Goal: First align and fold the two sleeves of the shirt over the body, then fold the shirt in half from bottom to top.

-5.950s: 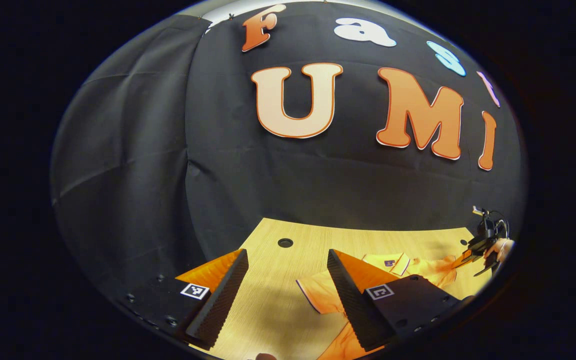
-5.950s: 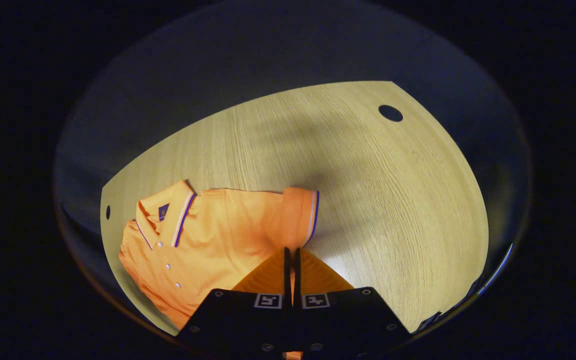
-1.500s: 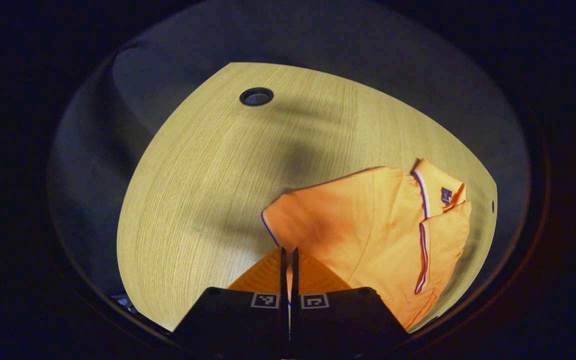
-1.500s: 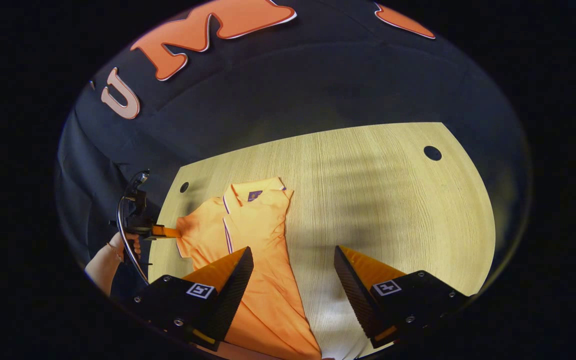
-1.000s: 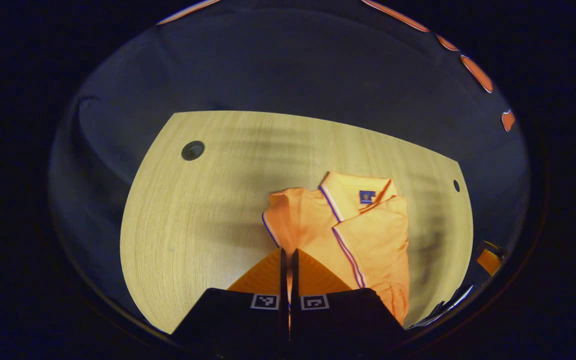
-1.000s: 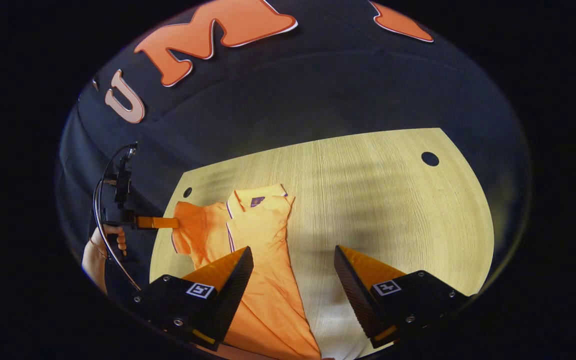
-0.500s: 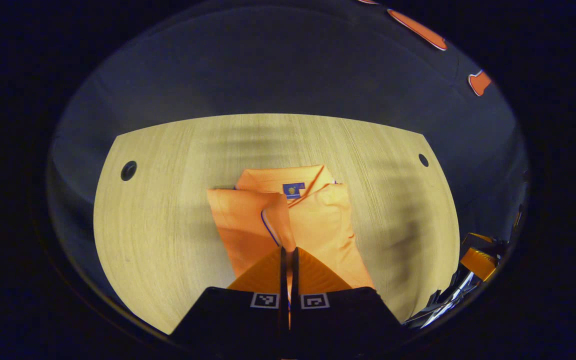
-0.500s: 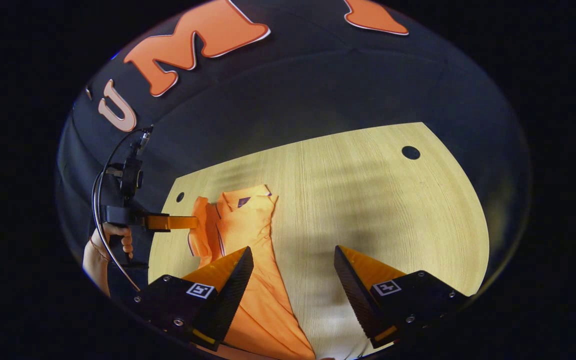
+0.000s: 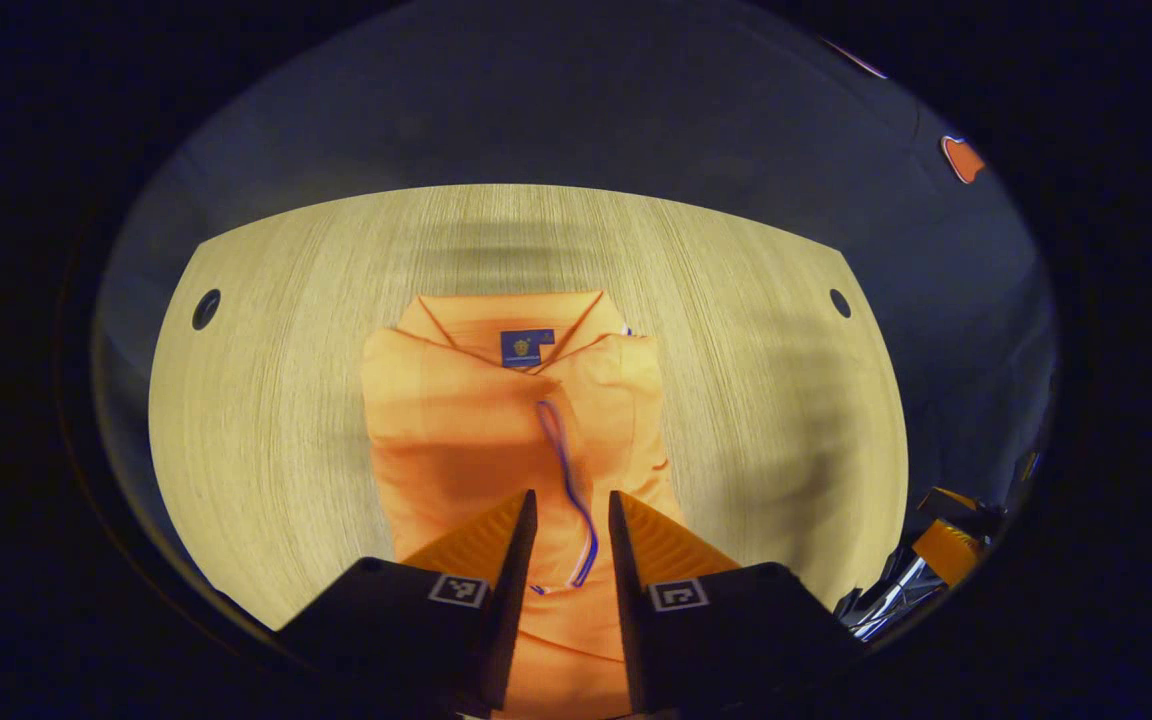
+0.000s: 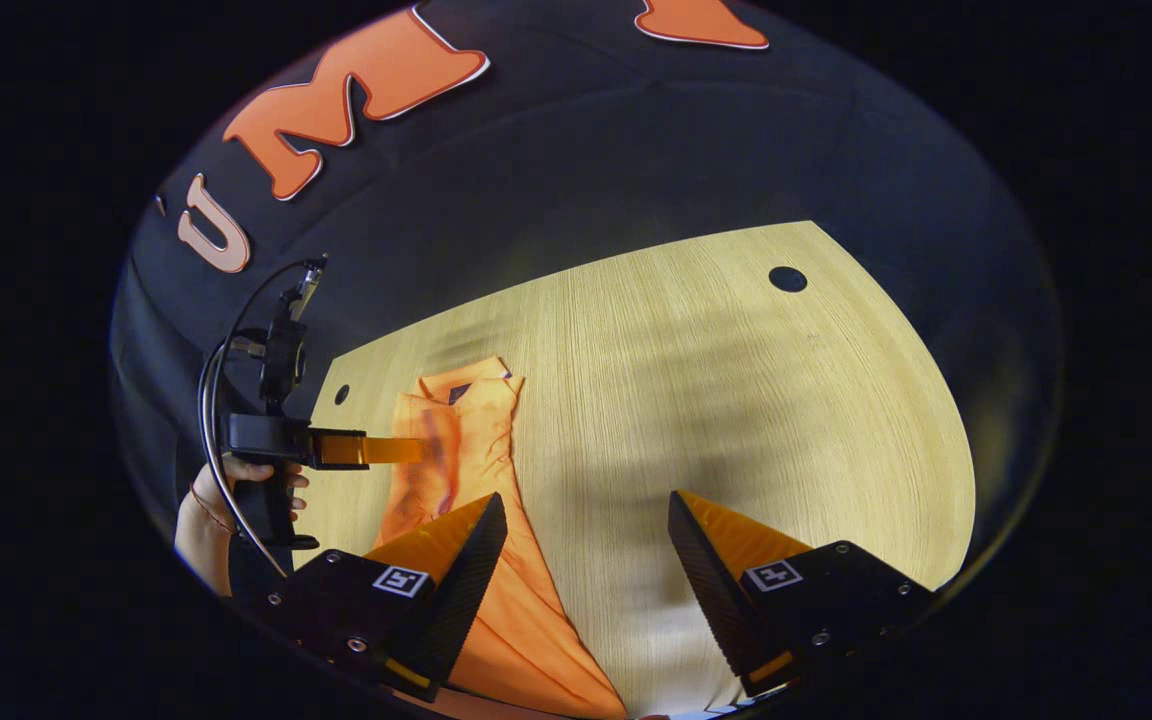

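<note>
The orange shirt (image 9: 496,420) lies flat on the wooden tabletop (image 9: 266,400), collar toward the far edge, both sleeves now lying across its body. The left hand-held gripper (image 9: 571,525) hangs just above the shirt's middle with its jaws parted a little; the blue-trimmed cuff (image 9: 568,470) of the left sleeve lies in the gap between them, and neither finger seems to press on it, so I judge the sleeve is being let go. Dropping it there puts the cuff near the shirt's centre line, beside the other folded sleeve, which keeps the body narrow and even for the bottom-to-top fold.

The right hand-held gripper (image 10: 581,545) is wide open and holds nothing, poised over the shirt's lower part and the bare tabletop beside it, likely waiting to take the hem. From the right gripper view a hand (image 10: 236,490) grips the left tool's handle beside the shirt.

Inside the collar sits a small blue label (image 9: 526,347) with a gold mark; its writing is too small to read
</note>
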{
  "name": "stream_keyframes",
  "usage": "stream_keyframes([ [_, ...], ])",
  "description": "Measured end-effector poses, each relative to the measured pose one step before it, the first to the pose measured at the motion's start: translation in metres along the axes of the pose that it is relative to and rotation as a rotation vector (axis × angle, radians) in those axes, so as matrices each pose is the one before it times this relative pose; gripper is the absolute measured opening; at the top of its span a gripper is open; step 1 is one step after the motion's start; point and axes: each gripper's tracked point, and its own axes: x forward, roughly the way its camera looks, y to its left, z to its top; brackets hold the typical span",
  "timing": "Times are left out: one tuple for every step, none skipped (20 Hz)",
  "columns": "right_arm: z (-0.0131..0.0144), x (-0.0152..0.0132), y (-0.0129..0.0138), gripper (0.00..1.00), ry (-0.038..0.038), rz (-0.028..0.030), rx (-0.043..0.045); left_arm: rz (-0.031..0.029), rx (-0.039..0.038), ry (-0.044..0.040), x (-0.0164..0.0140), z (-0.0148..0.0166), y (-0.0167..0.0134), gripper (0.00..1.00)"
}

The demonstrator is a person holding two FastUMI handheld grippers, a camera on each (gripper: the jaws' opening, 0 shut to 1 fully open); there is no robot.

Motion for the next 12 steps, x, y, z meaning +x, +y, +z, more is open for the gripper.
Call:
stream_keyframes([
  [-0.00091, 0.00019, 0.00039, 0.99, 0.00168, -0.00160, 0.00038, -0.00302, -0.00041, -0.01310, -0.00413, 0.00062, -0.00093, 0.45],
  [-0.00023, 0.00028, 0.00120, 0.99, 0.00047, 0.00133, -0.00096, -0.00450, 0.00098, -0.00756, -0.00526, 0.00016, -0.00024, 0.45],
  [-0.00167, 0.00029, 0.00051, 0.99, -0.00031, -0.00127, -0.00345, -0.00860, 0.00567, -0.00938, -0.00559, -0.00035, -0.00235, 0.63],
  [-0.00066, 0.00118, 0.00193, 0.99, 0.00165, -0.00015, -0.00514, -0.00246, 0.00400, -0.00574, 0.00990, 0.00445, 0.00226, 0.81],
  [-0.00251, 0.00023, 0.00437, 0.99, 0.00293, 0.00348, -0.00801, 0.01167, 0.01198, -0.01416, -0.02057, -0.00512, -0.00060, 0.99],
  [-0.00269, 0.00002, 0.00524, 0.99, 0.00216, 0.00203, -0.01079, 0.00626, 0.01340, -0.01214, -0.00703, -0.00193, 0.00323, 0.99],
  [-0.00201, -0.00067, 0.00347, 0.99, 0.00263, 0.00034, -0.01263, 0.00821, 0.01354, -0.00888, -0.00860, -0.00208, 0.00417, 0.99],
  [-0.00268, 0.00045, 0.00413, 0.99, 0.00308, 0.00066, -0.01117, 0.00965, 0.00994, -0.00531, -0.00746, -0.00493, 0.00429, 0.99],
  [-0.00317, 0.00086, 0.00442, 0.99, 0.00446, 0.00247, -0.00883, 0.00631, 0.00416, -0.00346, -0.00730, -0.00618, 0.00373, 0.99],
  [-0.00435, 0.00059, 0.00487, 0.99, 0.00858, 0.00262, -0.00854, 0.00532, -0.00358, -0.00340, -0.00720, -0.00684, 0.00399, 0.99],
  [-0.00421, 0.00081, 0.00528, 0.99, 0.00486, 0.00167, -0.00982, 0.00266, -0.00828, -0.00577, -0.00681, -0.00721, 0.00356, 0.99],
  [-0.00483, 0.00109, 0.00569, 0.99, 0.00571, 0.00176, -0.01276, -0.00275, -0.00661, -0.00326, -0.00769, -0.00908, 0.00462, 0.99],
])
